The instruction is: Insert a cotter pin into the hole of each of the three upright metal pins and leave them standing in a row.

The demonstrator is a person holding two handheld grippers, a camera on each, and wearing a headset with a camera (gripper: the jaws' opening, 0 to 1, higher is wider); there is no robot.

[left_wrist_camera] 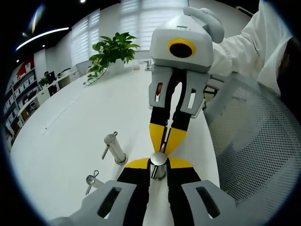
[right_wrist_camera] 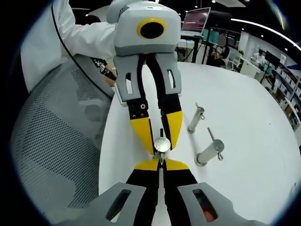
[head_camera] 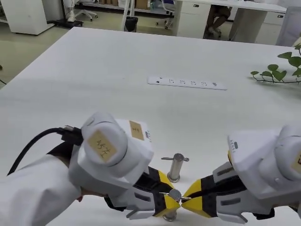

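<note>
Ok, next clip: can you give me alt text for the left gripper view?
The left hand-held gripper clamps an upright metal pin on the white table while the right hand-held gripper, facing it, holds a thin cotter pin at the pin's head. Beside them stand a second pin and a third pin, each fitted with a cotter pin.

Nothing is reading clearly here. A larger yellow sticker (head_camera: 101, 143) on the casing of the left tongs (head_camera: 176, 203) is carrying handwritten marks too scrawled to make out, and a smaller sticker (head_camera: 136, 130) beside it is showing only a blur. A tiny dark print (head_camera: 233, 146) on the right tongs (head_camera: 186, 197) is staying too small to tell.
</note>
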